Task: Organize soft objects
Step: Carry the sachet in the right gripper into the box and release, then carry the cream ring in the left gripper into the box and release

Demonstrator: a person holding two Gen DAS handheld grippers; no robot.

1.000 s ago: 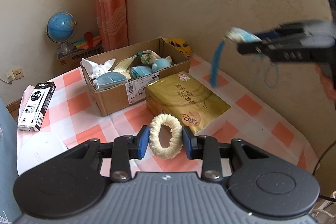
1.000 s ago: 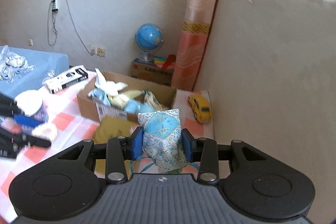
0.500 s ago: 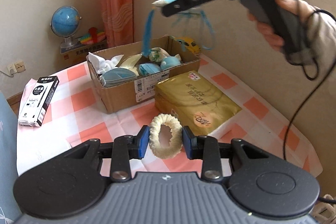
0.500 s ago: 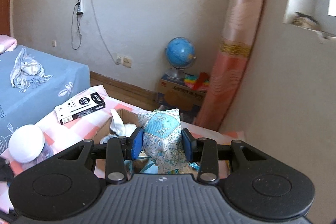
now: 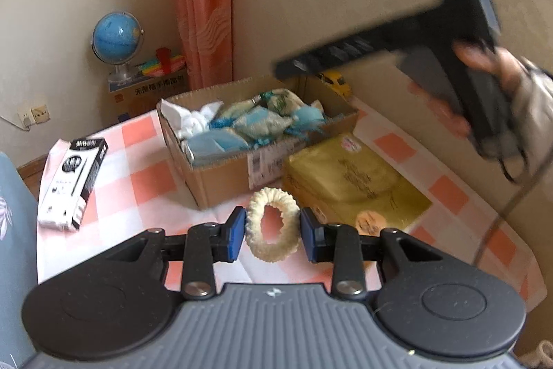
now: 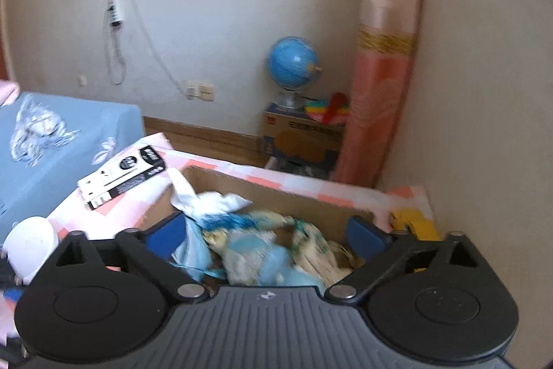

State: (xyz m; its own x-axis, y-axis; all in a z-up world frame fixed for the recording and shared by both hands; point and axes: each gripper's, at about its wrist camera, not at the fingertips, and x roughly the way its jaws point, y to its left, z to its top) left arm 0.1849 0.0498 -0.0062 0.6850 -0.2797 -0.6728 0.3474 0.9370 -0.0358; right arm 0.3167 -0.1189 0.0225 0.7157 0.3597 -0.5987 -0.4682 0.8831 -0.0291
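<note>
the table, under a pink-and-white checked cloth, carries everything here. a cardboard box sits toward its far side, open at the top and filled with soft items: white cloth at the left end, blue and cream pouches heaped across the rest. in the right wrist view the same heap lies directly below and between that gripper's blue pads. just beside the box on the right lies a flat gold packet, touching or nearly touching the box wall. a black-and-white carton lies well apart at the table's left edge. a yellow toy car sits behind the box near the wall.

the right gripper hangs over the box with its jaws opening, spread wide, gripping nothing; the pads press on no item. from the left wrist view its black body shows blurred above the box, held by a hand.

the left gripper is clenched on a cream ring, a fuzzy loop standing upright between the blue pads, above the cloth in front of the box.
</note>
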